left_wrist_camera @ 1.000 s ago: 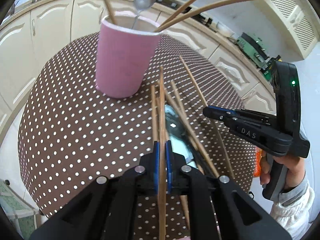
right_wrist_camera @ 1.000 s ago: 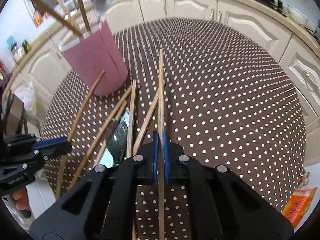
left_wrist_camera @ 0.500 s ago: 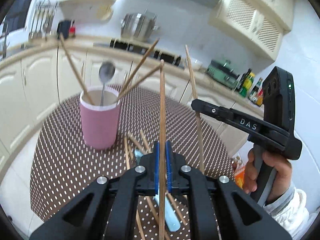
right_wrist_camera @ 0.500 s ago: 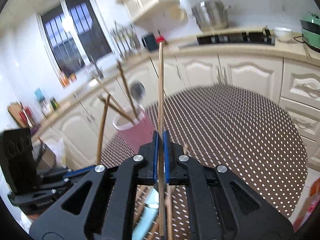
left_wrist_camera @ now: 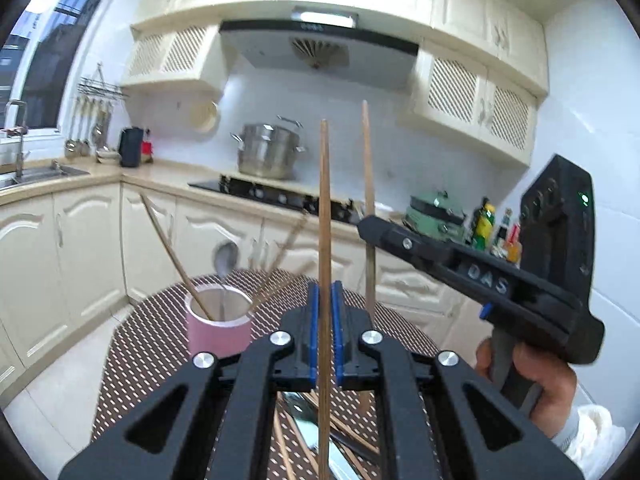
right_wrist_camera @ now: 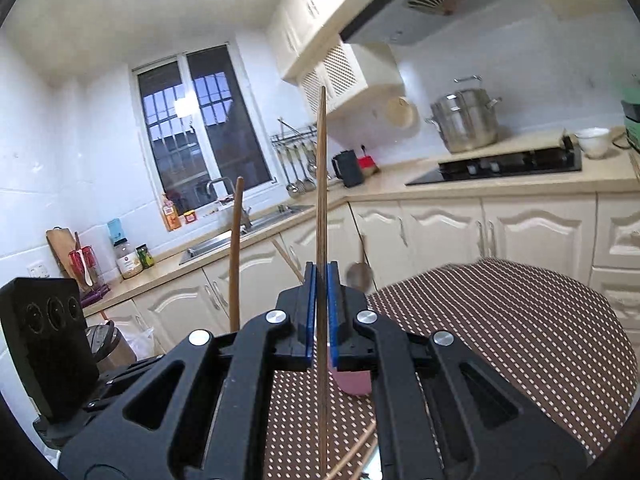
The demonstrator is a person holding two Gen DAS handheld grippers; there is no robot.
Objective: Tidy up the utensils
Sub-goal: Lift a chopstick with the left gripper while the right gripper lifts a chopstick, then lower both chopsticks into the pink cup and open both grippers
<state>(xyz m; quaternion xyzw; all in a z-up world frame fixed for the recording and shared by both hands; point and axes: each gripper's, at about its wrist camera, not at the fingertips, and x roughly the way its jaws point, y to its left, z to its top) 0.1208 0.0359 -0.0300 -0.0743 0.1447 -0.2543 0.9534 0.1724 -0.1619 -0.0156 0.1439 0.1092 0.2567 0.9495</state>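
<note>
Both grippers have lifted off the dotted table [left_wrist_camera: 144, 360] since a second ago, when their chopsticks lay flat in the pile: now the left gripper [left_wrist_camera: 324, 336] pinches one chopstick [left_wrist_camera: 324, 220] upright between its blue pads, and the right gripper [right_wrist_camera: 319, 312] pinches another chopstick [right_wrist_camera: 321, 168] the same way, both raised against the kitchen wall. The pink cup [left_wrist_camera: 218, 326] stands on the table beyond the left gripper, holding a spoon [left_wrist_camera: 226, 258] and what look like three or four chopsticks, blurred. More utensils [left_wrist_camera: 320, 420] lie on the table under the left gripper.
</note>
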